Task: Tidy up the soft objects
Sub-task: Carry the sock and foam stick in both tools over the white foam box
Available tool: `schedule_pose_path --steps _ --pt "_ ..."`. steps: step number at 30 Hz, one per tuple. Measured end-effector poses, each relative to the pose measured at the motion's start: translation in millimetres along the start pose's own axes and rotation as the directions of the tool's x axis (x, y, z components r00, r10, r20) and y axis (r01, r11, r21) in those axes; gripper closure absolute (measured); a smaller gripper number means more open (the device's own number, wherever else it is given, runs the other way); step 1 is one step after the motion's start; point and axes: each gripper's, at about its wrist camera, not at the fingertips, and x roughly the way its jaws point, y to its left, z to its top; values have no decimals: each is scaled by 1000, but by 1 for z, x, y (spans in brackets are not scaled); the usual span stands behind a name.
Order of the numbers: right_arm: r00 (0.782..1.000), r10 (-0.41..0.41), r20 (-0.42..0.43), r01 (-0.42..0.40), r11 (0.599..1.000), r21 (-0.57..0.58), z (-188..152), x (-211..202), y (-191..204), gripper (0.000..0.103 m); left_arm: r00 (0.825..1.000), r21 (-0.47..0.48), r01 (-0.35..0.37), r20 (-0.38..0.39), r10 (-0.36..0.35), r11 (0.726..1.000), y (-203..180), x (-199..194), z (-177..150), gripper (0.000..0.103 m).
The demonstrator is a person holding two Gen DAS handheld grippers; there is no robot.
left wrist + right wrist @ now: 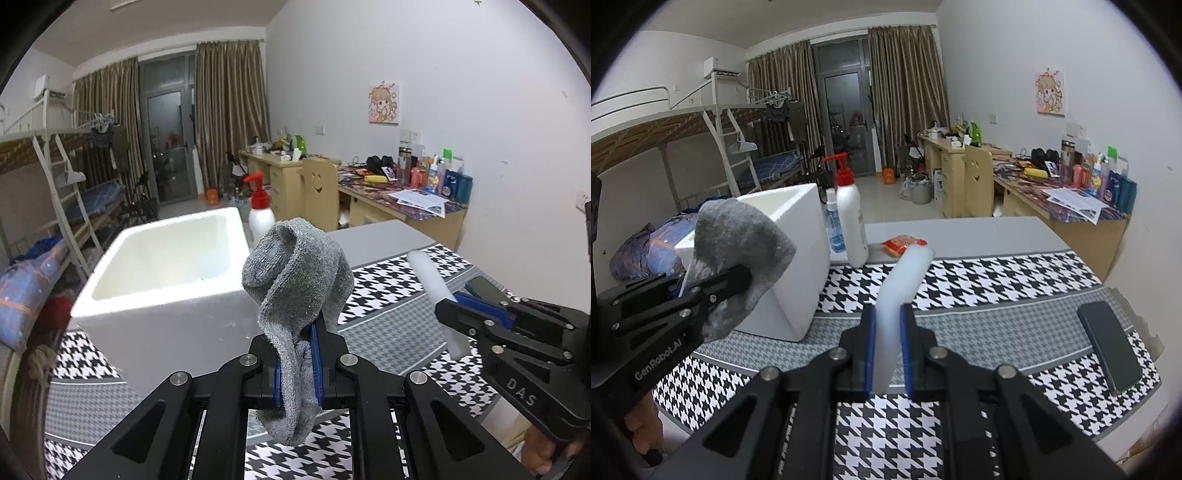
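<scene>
Left gripper [297, 363]: fingers clamped on the grey sock [295, 280], lower centre of the left wrist view, held above the table [388, 325].
Right gripper [889, 347]: fingers pinching the white foam stick [901, 284], centre of the right wrist view.
White foam box [159, 280]: open-topped, left of centre, on the houndstooth cloth [979, 280].
Phone [1108, 347]: lower right, flat on the cloth.

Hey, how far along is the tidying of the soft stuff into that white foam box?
Nothing looks done yet: the visible part of the white foam box interior is bare. In hand: the left tongs are shut on a grey sock, and the right tongs are shut on a white foam stick, both lifted off the houndstooth cloth. Left to do: probably dropping both into the box.
</scene>
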Motion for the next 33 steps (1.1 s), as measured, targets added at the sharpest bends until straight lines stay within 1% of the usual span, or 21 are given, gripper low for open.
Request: schedule_pose_path --steps 3,10,15,18,25,33 --pt "1000 5 9 -5 1000 -7 3 -2 3 87 1000 -3 4 5 -4 1000 2 0 3 90" --pt "1000 18 24 -17 1000 -19 8 -3 7 87 997 -7 -56 48 56 998 10 -6 14 90" --pt "999 27 40 -26 999 -32 14 -5 11 87 994 -25 -89 54 90 996 16 -4 19 90" --pt "999 32 44 -30 999 -36 16 -4 13 87 994 -34 -92 52 94 995 23 -4 20 90" --pt "998 46 53 -43 998 -49 25 -1 22 87 992 -40 -94 79 97 995 32 -9 29 90" --pt "994 77 82 -72 995 -67 37 1 34 87 985 -56 -127 110 132 990 44 -13 40 90"
